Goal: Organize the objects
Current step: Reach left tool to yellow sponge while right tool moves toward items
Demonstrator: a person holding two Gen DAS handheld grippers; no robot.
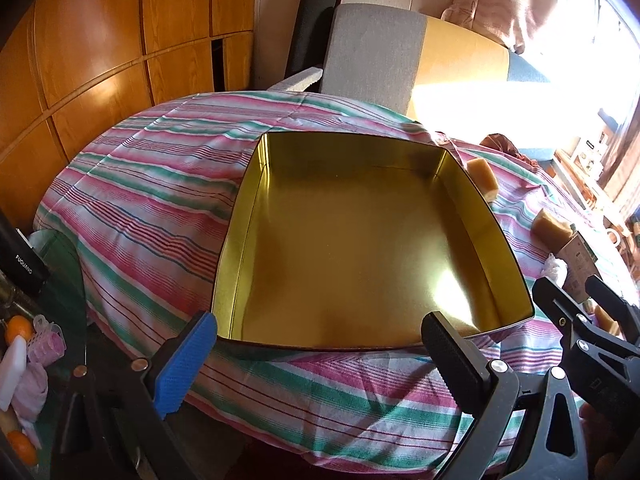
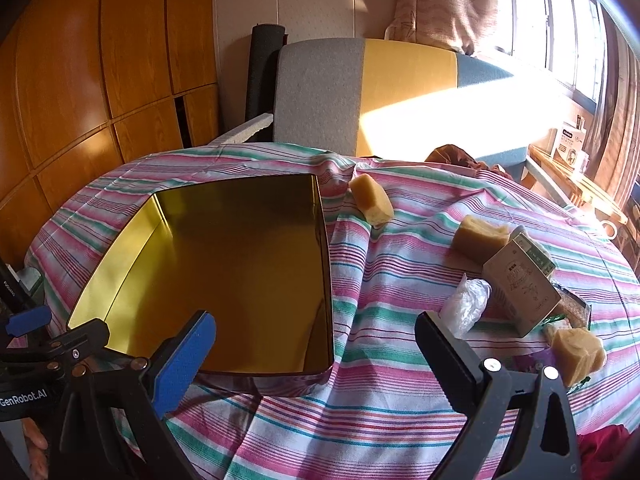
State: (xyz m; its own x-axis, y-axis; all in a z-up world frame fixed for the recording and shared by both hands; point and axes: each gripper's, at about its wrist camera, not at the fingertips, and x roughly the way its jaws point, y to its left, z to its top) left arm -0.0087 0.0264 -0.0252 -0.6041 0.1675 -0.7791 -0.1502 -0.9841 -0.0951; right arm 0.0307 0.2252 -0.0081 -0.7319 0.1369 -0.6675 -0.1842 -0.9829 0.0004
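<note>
Straight ahead in my left wrist view sits the gold tin [image 1: 360, 248], open-topped and resting on the striped cloth [image 1: 140, 208] that covers the table. My left gripper [image 1: 320, 356] hangs just short of the tin's near rim, jaws spread wide with nothing between them; the blue pad [image 1: 186, 364] lines up with the near left corner and the black pad [image 1: 452, 364] with the near right part of the rim. I cannot tell whether either pad touches the metal. Past the tin's right wall lie two tan sponge blocks, one [image 1: 483, 178] just beside the far right corner and another [image 1: 552, 226] farther right. My right gripper [image 1: 580, 312] shows at the right edge. At the left edge, on a glass side table [image 1: 60, 280], are oranges [image 1: 18, 328] and pink hair rollers [image 1: 46, 340].

Over in my right wrist view, my right gripper [image 2: 316, 352] is also wide apart and holding nothing, poised above the cloth near the tin's [image 2: 224, 264] near right corner. To the right of the tin lie three sponge blocks: one [image 2: 371, 199] near its far right corner, one [image 2: 478, 236] farther right touching a small carton [image 2: 520, 292], and one [image 2: 578, 354] close to my black finger. A crumpled plastic wrapper [image 2: 466, 304] lies just beside the carton. My left gripper [image 2: 48, 340] shows at the lower left.
</note>
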